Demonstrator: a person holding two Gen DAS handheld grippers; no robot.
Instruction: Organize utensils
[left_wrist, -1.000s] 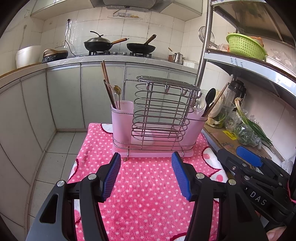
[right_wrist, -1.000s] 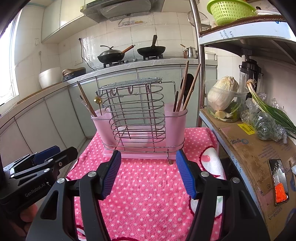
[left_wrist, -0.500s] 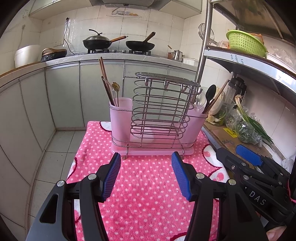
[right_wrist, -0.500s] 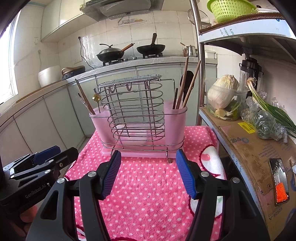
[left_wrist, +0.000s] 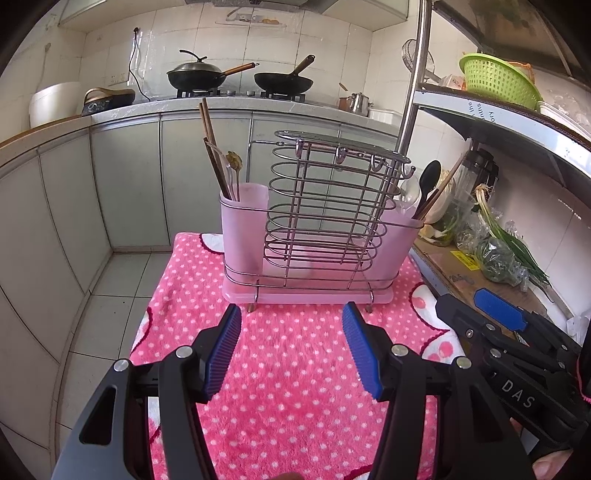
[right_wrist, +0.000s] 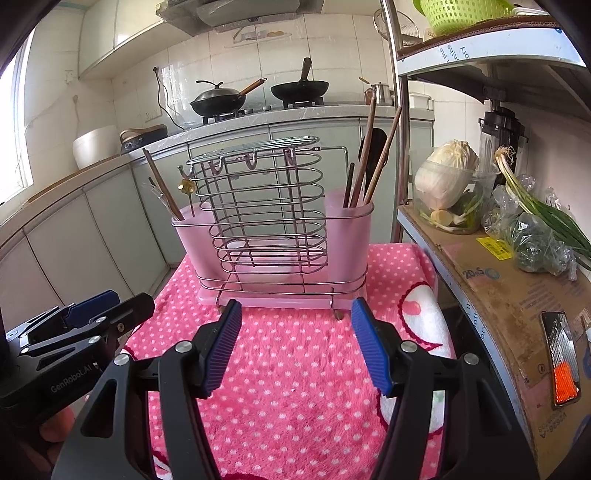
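Note:
A pink utensil holder (left_wrist: 243, 229) (right_wrist: 343, 240) with a wire rack (left_wrist: 325, 206) (right_wrist: 266, 206) in its middle stands on a pink polka-dot towel (left_wrist: 295, 369) (right_wrist: 295, 369). Its left cup holds wooden chopsticks (left_wrist: 212, 155) (right_wrist: 162, 188) and a gold spoon (left_wrist: 234, 162) (right_wrist: 186, 188). Its right cup holds chopsticks (right_wrist: 369, 155) and a black spoon (left_wrist: 430, 177). My left gripper (left_wrist: 291, 350) is open and empty, just short of the holder. My right gripper (right_wrist: 295, 347) is open and empty beside it, and also shows in the left wrist view (left_wrist: 498, 325).
A metal shelf post (left_wrist: 413, 81) stands right behind the holder. The shelf to the right carries a cardboard sheet (right_wrist: 498, 295), a cabbage tub (right_wrist: 450, 192) and green onions (right_wrist: 546, 214). A green colander (left_wrist: 495, 83) sits above. Grey cabinets and two pans (left_wrist: 199, 75) lie behind.
Both grippers have drawn back a little and risen slightly; the holder sits a bit farther and lower in both views. Both stay open and empty.

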